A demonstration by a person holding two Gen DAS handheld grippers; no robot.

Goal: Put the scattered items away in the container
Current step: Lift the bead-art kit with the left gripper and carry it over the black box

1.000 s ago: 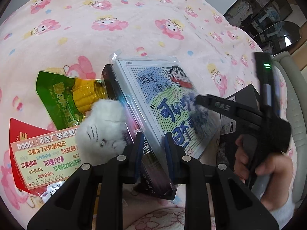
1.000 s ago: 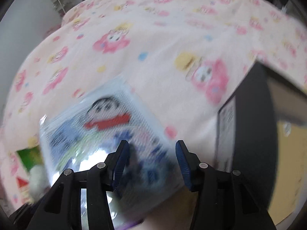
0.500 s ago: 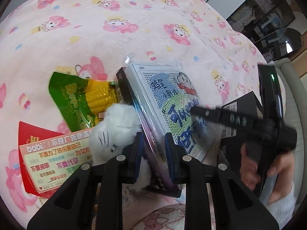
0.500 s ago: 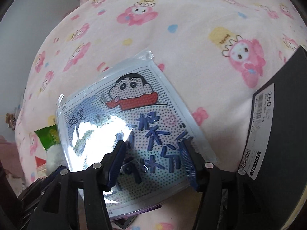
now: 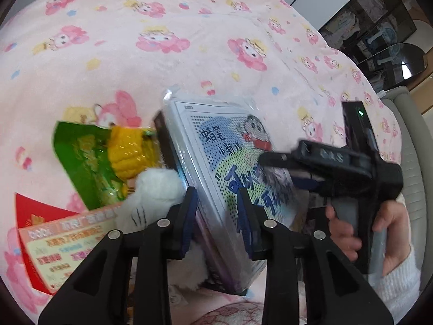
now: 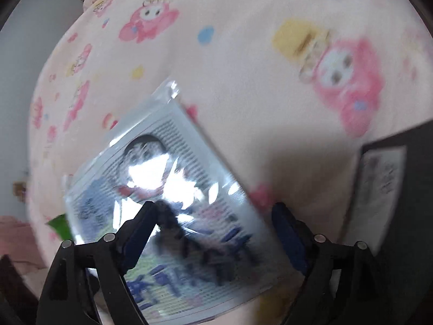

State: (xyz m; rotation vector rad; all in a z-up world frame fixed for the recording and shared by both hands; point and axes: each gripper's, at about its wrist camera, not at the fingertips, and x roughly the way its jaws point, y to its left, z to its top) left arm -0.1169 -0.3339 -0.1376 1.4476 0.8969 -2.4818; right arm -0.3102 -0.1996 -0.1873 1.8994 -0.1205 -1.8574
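Note:
A cartoon bead-art kit in clear wrap [image 5: 232,168] is tilted up on the pink blanket, with a thin dark box [image 5: 165,140] against its back. My left gripper [image 5: 217,219] is shut on the near edge of the kit and the box. My right gripper [image 6: 216,233] is open, its fingers [image 6: 140,230] spread wide over the kit's face [image 6: 173,189]; it also shows in the left wrist view [image 5: 305,162]. A black container [image 6: 406,203] sits at the right, a white label on its wall.
A green corn snack bag [image 5: 105,159], a white plush toy [image 5: 154,197] and a red and yellow packet [image 5: 54,238] lie left of the kit. A pink cartoon blanket [image 5: 189,54] covers the bed. A grey sofa edge [image 5: 414,162] is at the right.
My right gripper has opened wider and moved in closer over the kit's face. My left gripper still grips the kit's edge, which has tilted a little more.

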